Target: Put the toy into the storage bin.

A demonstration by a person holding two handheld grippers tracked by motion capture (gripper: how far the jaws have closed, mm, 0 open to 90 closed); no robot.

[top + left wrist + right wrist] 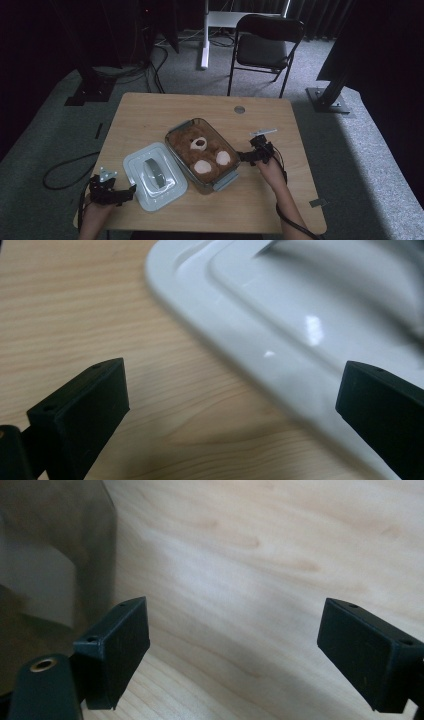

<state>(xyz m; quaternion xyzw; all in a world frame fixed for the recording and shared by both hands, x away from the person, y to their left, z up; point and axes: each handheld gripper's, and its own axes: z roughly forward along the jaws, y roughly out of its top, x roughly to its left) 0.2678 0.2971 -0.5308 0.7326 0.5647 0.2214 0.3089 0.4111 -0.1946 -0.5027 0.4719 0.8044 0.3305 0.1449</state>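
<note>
Mid-frame in the high view, a clear container [227, 176] holds a brown teddy bear [202, 151]; its white lid [154, 176] lies lower left. Left gripper [131, 190] gapes beside the lid; right gripper [242, 157], jaws wide and empty, sits by the container's right end.

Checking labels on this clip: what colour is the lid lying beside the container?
White, with a grey handle; the lid shows best in the high view.

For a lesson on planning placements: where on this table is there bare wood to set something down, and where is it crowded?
Bare wood lies along the far edge of the table, behind the clear container holding the teddy bear, and down the left side beyond the white lid. The middle is crowded: lid and container sit side by side, a claw at each outer end.
</note>
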